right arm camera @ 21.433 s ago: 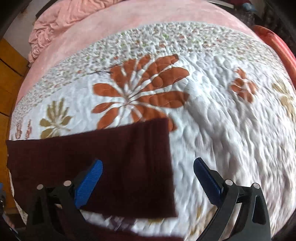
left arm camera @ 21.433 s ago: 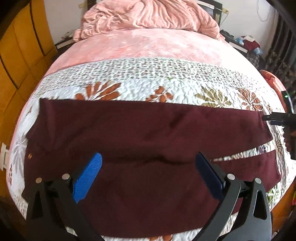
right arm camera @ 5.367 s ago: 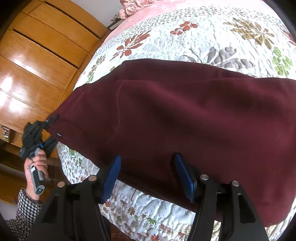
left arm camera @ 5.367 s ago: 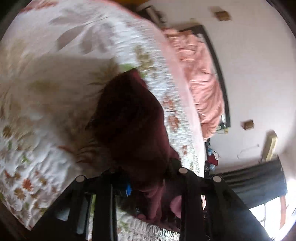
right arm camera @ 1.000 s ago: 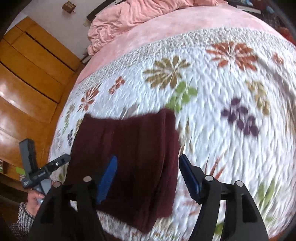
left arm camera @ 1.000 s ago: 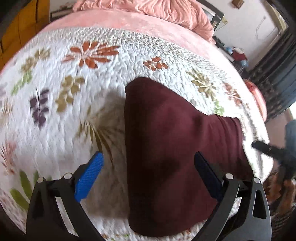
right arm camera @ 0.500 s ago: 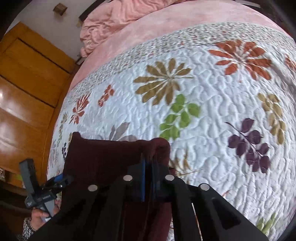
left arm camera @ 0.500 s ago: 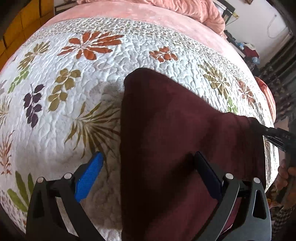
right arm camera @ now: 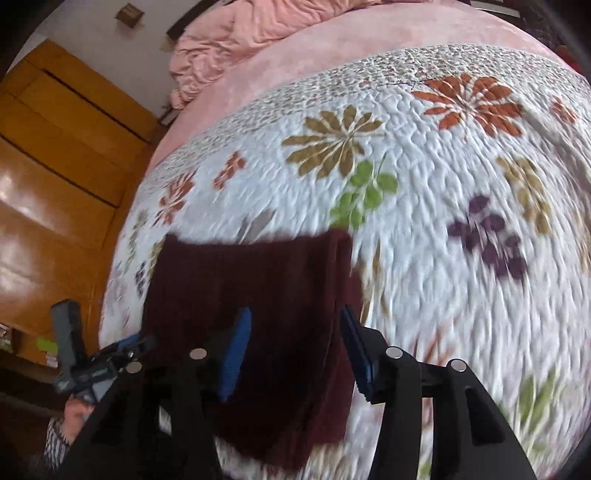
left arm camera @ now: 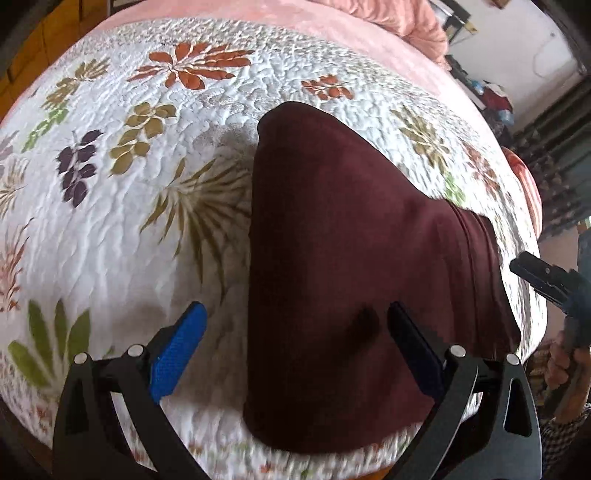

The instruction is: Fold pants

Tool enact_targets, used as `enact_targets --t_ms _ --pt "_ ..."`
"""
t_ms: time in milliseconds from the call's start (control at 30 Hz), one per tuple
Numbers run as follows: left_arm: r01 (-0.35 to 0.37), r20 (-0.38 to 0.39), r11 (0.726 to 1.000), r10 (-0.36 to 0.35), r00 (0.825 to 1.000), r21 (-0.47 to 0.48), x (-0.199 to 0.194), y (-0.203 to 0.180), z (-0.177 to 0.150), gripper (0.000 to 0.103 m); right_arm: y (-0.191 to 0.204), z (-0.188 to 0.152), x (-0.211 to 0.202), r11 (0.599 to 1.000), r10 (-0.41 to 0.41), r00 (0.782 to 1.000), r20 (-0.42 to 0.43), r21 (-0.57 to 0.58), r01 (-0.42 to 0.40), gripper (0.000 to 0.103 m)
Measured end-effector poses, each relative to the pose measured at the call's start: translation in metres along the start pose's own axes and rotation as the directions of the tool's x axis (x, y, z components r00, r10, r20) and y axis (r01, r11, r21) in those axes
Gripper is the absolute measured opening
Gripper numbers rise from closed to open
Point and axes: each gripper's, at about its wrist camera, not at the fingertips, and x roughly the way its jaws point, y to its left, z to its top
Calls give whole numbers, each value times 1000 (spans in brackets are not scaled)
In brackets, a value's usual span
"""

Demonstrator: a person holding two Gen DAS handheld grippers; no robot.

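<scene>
The maroon pants (left arm camera: 354, 258) lie folded into a compact stack on the floral quilt (left arm camera: 110, 229), near the bed's front edge. My left gripper (left arm camera: 295, 332) hovers open over the stack's left edge, one blue pad (left arm camera: 177, 350) above the quilt and the other finger above the cloth. In the right wrist view the pants (right arm camera: 251, 288) sit under my right gripper (right arm camera: 295, 343). Its jaws are opening, with the stack's right edge between the pads (right arm camera: 236, 347), which do not press on it. Each gripper shows in the other's view: the right gripper (left arm camera: 546, 280) and the left gripper (right arm camera: 99, 362).
A crumpled pink blanket (right arm camera: 258, 33) lies at the head of the bed. A wooden wardrobe (right arm camera: 55, 177) stands along one side, and dark curtains (left arm camera: 561, 147) hang on the other. The bed's front edge (left arm camera: 332, 465) runs just below the pants.
Half a second ago my right gripper was shut on the pants' edge; now its jaws stand apart and it has drawn back. The left gripper stays open and has shifted slightly over the stack.
</scene>
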Motion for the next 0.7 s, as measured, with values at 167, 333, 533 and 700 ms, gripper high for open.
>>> enact_targets --t_ms 167,333,533,700 --pt "10 27 1000 -10 1000 16 -11 2 -32 98 2 -59 -10 999 38 998 -55 28 -37 68" --pt "93 -26 993 -95 995 -66 2 10 -34 98 -2 -80 8 987 119 990 -79 115 -109 71" --pt "131 -64 983 -140 988 -126 12 18 -34 99 4 -77 15 988 119 991 -58 106 -112 39" --pt "107 -29 993 -109 994 -57 -4 -1 -35 98 25 -73 -7 998 53 998 -40 16 -53 30"
